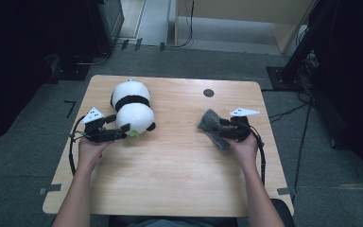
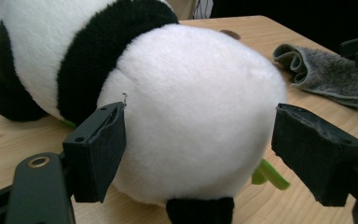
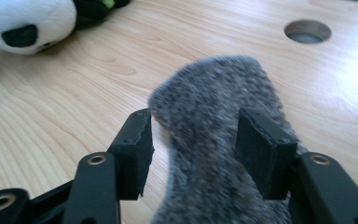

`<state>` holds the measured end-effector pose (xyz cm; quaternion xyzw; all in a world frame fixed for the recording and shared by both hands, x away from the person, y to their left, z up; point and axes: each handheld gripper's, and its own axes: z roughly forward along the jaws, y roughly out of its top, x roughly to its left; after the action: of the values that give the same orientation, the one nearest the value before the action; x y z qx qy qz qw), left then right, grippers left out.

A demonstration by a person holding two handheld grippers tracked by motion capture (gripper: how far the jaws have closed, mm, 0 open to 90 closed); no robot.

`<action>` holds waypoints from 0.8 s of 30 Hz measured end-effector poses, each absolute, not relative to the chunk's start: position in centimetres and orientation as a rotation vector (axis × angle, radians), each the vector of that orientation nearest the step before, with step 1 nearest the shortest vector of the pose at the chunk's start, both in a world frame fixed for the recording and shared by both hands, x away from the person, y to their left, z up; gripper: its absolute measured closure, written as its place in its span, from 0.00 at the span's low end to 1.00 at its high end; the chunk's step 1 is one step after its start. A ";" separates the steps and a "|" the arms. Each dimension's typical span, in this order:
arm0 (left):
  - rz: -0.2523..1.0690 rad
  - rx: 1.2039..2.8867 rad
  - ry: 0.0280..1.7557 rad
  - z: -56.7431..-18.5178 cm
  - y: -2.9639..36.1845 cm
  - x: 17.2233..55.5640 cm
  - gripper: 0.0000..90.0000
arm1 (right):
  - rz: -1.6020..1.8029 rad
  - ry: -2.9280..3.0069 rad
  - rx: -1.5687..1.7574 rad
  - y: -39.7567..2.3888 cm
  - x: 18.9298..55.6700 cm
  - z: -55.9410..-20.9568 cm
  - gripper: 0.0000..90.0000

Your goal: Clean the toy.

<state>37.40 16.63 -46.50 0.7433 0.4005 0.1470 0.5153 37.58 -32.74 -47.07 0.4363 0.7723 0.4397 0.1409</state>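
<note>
Counter: light wood-grain counter (image 1: 170, 175) with rounded corners, with a round cable hole (image 1: 208, 92) toward the far right side.

Room: grey carpet floor (image 1: 23, 156) all around, pretty dim. Dark equipment sits off to the far left and right, cables (image 1: 290, 112) trail over the carpet on the right, and there's a pale wooden panel (image 1: 246, 12) at the back.

Panda plush (image 1: 132, 106): lying on the far-left part of the counter, white with a black band round the middle. A bit of green (image 2: 269, 173) pokes out from under it on the side nearest the person.

Grey cloth (image 1: 212, 126): fuzzy and bunched up, on the right side of the counter, well apart from the panda.

Left tool (image 1: 123, 133): held in the person's left hand (image 1: 90, 147), aimed at the panda's near end. In the left gripper view the jaws stand wide on either side of the white round part. The left pad (image 2: 103, 144) looks like it's just grazing the fur, hard to be sure; the right pad is clear of it. Not gripping.

Right tool (image 3: 193, 151): in the right hand (image 1: 244, 145), jaws partly apart with the grey cloth running up between them. The cloth is blurry there, but there's a gap on the left pad's side, so it's loose, not pinched.
</note>
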 end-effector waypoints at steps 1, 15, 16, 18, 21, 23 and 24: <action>0.353 1.786 0.962 -46.5 16.6 37.4 0.20 | 1.270 2.230 1.260 -32.7 37.6 -47.1 0.50; 0.361 1.778 0.844 -44.0 14.3 34.8 0.20 | 1.294 2.301 1.149 -30.0 36.2 -46.4 0.48; 0.367 1.790 0.836 -44.0 13.9 34.6 0.20 | 1.295 2.307 1.138 -29.8 36.1 -46.4 0.48; 0.366 1.812 0.819 -43.9 13.2 34.3 0.20 | 1.292 2.330 1.120 -29.1 35.8 -46.5 0.48; 0.350 1.835 0.784 -43.9 12.1 33.9 0.20 | 1.280 2.361 1.075 -28.2 35.4 -46.7 0.48; 0.334 1.845 0.767 -44.0 11.4 33.8 0.20 | 1.288 2.368 1.044 -27.7 35.1 -46.8 0.48; 0.315 1.840 0.763 -44.2 11.1 33.7 0.20 | 1.294 2.372 1.036 -27.5 34.9 -46.8 0.48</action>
<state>33.67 11.06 -44.15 0.7718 0.3199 0.1322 0.5334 34.94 -27.51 -46.83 0.3553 0.8133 0.4438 0.1237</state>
